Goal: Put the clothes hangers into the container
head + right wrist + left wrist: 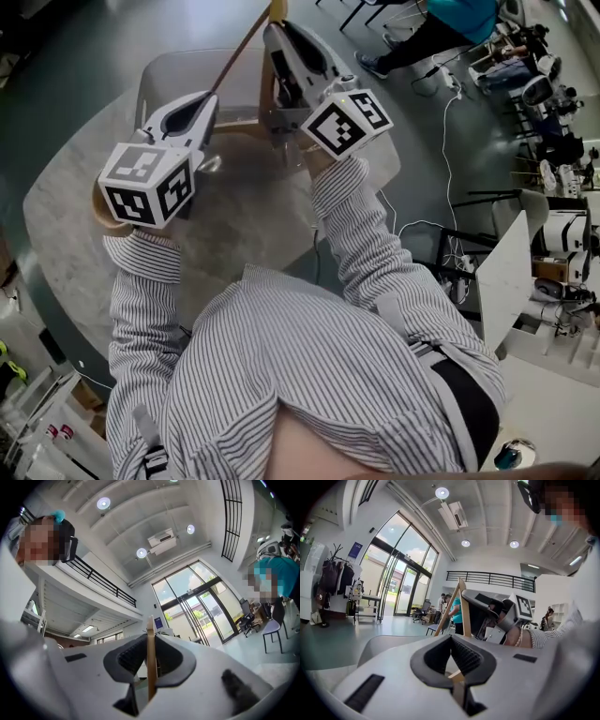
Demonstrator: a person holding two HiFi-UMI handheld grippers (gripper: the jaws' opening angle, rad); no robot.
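A wooden clothes hanger (240, 51) hangs between both grippers over a translucent container (184, 77) on the round table (66, 234). My left gripper (206, 101) is shut on one lower end of the hanger (457, 674), whose sloping arms (462, 603) rise ahead of the jaws. My right gripper (278, 39) is shut on another bar of the hanger (150, 634), which stands upright between its pads (149, 663). In the left gripper view the right gripper (497, 616) shows just beyond the hanger. The container's rim (379, 644) lies below the left jaws.
A person in a teal top (450, 23) stands beyond the table at the top right. Cables (448, 141) run along the floor to the right, near white equipment (553, 253). Chairs and a coat rack (335, 578) stand far off by the glass doors.
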